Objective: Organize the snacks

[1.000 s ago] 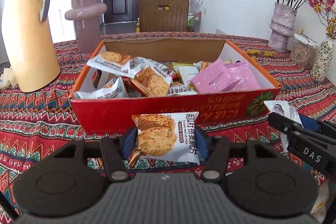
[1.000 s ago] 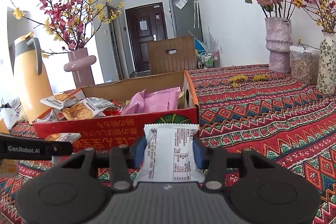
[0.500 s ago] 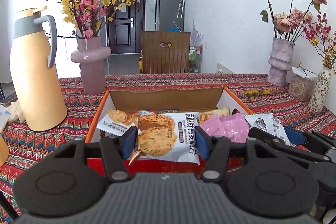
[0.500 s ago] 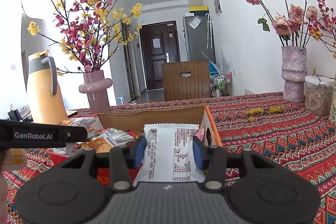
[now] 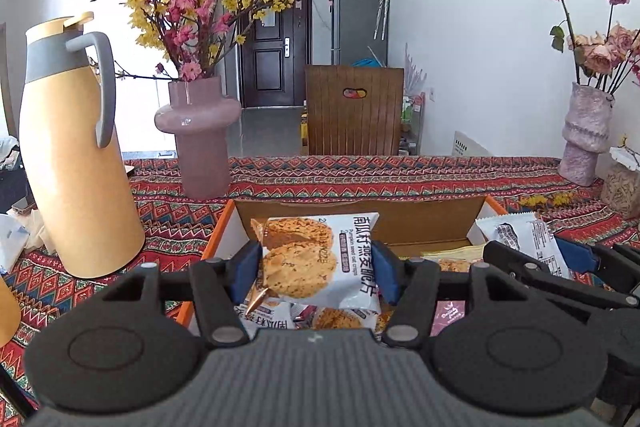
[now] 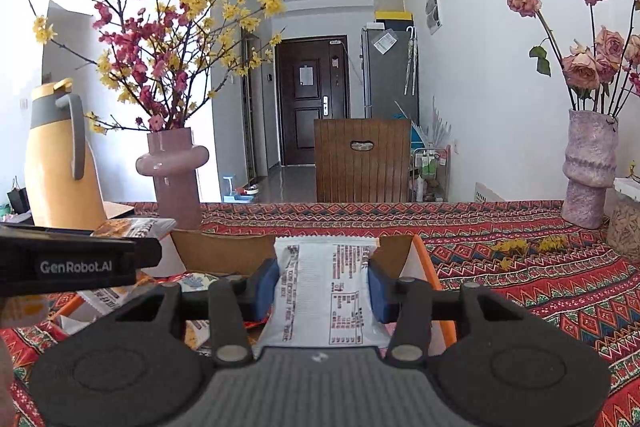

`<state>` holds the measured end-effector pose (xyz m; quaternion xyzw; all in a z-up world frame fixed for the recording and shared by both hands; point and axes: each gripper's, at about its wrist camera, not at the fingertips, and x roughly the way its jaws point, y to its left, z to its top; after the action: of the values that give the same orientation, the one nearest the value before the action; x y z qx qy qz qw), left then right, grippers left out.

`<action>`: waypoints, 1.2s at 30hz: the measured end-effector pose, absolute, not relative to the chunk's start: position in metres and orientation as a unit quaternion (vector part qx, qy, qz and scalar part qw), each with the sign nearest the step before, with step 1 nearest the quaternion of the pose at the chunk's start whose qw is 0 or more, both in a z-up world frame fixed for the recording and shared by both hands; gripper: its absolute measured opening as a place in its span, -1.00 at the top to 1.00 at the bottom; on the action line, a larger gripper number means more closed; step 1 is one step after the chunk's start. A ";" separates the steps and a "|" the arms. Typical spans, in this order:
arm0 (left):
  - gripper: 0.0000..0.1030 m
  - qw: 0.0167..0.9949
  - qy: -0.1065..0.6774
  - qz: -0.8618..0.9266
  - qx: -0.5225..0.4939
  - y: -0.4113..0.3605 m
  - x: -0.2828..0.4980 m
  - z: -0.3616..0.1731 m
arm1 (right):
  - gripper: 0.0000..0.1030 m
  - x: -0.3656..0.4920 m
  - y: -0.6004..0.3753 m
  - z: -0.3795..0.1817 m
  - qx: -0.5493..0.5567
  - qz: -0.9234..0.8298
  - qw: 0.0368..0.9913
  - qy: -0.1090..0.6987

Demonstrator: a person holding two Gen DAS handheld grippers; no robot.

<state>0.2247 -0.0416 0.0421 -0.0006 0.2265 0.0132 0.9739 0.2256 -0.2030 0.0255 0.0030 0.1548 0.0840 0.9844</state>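
Observation:
My left gripper (image 5: 316, 269) is shut on a cookie packet (image 5: 316, 259) and holds it above the open orange cardboard box (image 5: 224, 227), over other snack packets lying inside. My right gripper (image 6: 324, 283) is shut on a white snack packet (image 6: 326, 291), back side facing me, held above the right part of the same box (image 6: 424, 259). In the left wrist view the right gripper (image 5: 560, 267) with its white packet (image 5: 520, 239) shows at the right. In the right wrist view the left gripper body (image 6: 72, 263) shows at the left.
A yellow thermos jug (image 5: 76, 147) and a pink vase of blossoms (image 5: 200, 135) stand left of and behind the box. A rough pink vase of roses (image 5: 584, 135) and a jar (image 5: 622, 183) stand at the right. A wooden chair (image 5: 354, 107) is behind the patterned tablecloth (image 5: 360, 175).
Both grippers have risen and moved forward with their packets, from in front of the box's red front wall to above its inside.

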 end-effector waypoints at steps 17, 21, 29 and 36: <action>-1.00 0.978 0.203 0.030 -0.026 -0.018 0.201 0.046 | -1.00 0.206 -0.217 0.028 0.010 0.064 0.985 0.159; -1.00 0.980 0.197 0.020 -0.031 -0.014 0.181 0.051 | -1.00 0.183 -0.221 0.032 0.010 0.067 0.986 0.152; -1.00 0.982 0.184 -0.014 -0.034 -0.011 0.123 0.055 | -1.00 0.126 -0.230 0.035 0.016 0.086 0.985 0.149; -1.00 0.979 0.199 -0.039 -0.020 -0.009 0.088 0.044 | -1.00 0.095 -0.234 0.024 0.028 0.103 0.978 0.181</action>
<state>0.0875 -0.0095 0.0438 -0.0196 0.1994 -0.0391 0.9790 0.0945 -0.2336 0.0238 0.0281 0.1814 0.1031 0.9776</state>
